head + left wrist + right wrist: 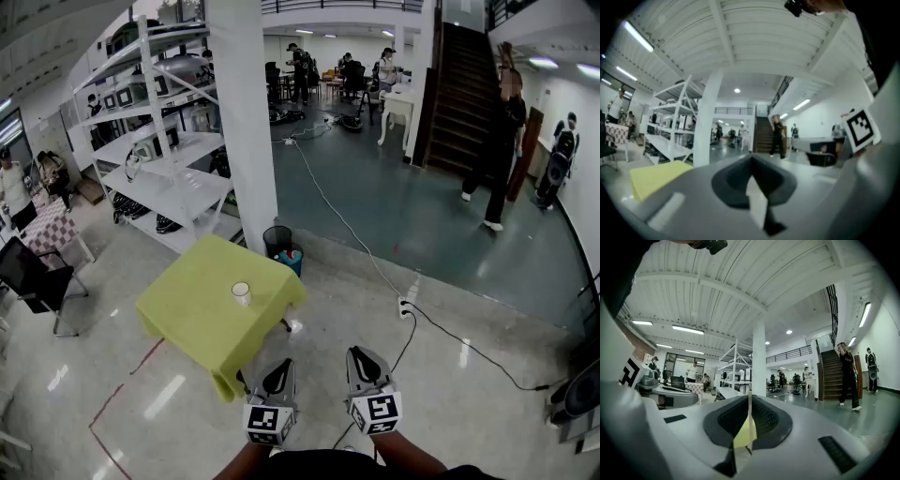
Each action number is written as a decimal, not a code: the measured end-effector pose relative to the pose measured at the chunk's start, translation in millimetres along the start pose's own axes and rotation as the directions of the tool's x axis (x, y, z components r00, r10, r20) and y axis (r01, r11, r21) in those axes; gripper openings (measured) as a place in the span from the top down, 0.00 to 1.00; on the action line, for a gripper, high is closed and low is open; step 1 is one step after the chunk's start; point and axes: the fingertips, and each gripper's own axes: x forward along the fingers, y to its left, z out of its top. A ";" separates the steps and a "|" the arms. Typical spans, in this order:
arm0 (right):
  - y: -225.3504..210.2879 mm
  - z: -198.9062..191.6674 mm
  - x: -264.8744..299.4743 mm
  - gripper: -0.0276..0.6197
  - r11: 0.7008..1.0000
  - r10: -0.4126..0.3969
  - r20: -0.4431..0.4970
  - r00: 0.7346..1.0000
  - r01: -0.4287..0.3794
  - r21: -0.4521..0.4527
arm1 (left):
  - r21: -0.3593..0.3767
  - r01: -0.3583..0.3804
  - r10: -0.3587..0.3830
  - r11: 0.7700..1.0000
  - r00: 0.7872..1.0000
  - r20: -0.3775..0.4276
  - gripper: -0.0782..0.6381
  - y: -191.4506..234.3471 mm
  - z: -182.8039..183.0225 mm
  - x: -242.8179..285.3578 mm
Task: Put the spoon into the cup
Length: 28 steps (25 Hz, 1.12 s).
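A white cup [241,293] stands upright near the middle of a small table under a yellow-green cloth [202,319]. No spoon shows in any view. My left gripper [277,374] and right gripper [362,360] are held side by side in front of me, to the right of the table and short of it. Both have their jaws pressed together with nothing between them. In the left gripper view the cloth [656,178] shows at the lower left. In the right gripper view a sliver of the cloth [744,433] shows behind the shut jaws.
A white pillar [241,122] rises behind the table, with white shelving [159,159] to its left. A black bin [277,242] stands beyond the table. A cable and power strip [405,307] lie on the floor. A black chair [33,281] is at left. People stand by the stairs [464,84].
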 end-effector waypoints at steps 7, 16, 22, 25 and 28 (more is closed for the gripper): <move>2.1 -2.3 -3.6 0.92 1.000 0.009 -0.005 1.000 -0.009 -0.002 | -0.009 -0.012 0.012 1.000 1.000 -0.005 0.88 -2.6 -4.2 -4.8; 13.2 0.9 7.5 0.92 0.999 0.036 0.003 0.999 -0.036 0.005 | -0.003 -0.013 0.013 1.000 1.000 -0.011 0.88 6.2 -5.1 -6.3; 41.7 7.5 18.9 0.92 0.999 0.050 0.020 0.999 -0.050 -0.001 | 0.004 -0.034 0.034 0.999 0.999 0.009 0.88 38.7 -0.8 -16.9; 58.5 7.4 24.9 0.92 0.999 0.042 0.016 0.999 -0.042 -0.003 | 0.010 -0.022 0.022 1.000 1.000 0.010 0.88 54.1 -0.2 -23.2; 76.2 5.2 25.1 0.92 1.000 0.031 0.003 1.000 -0.031 0.000 | -0.001 -0.010 0.010 1.000 1.000 0.004 0.88 65.7 -3.6 -33.6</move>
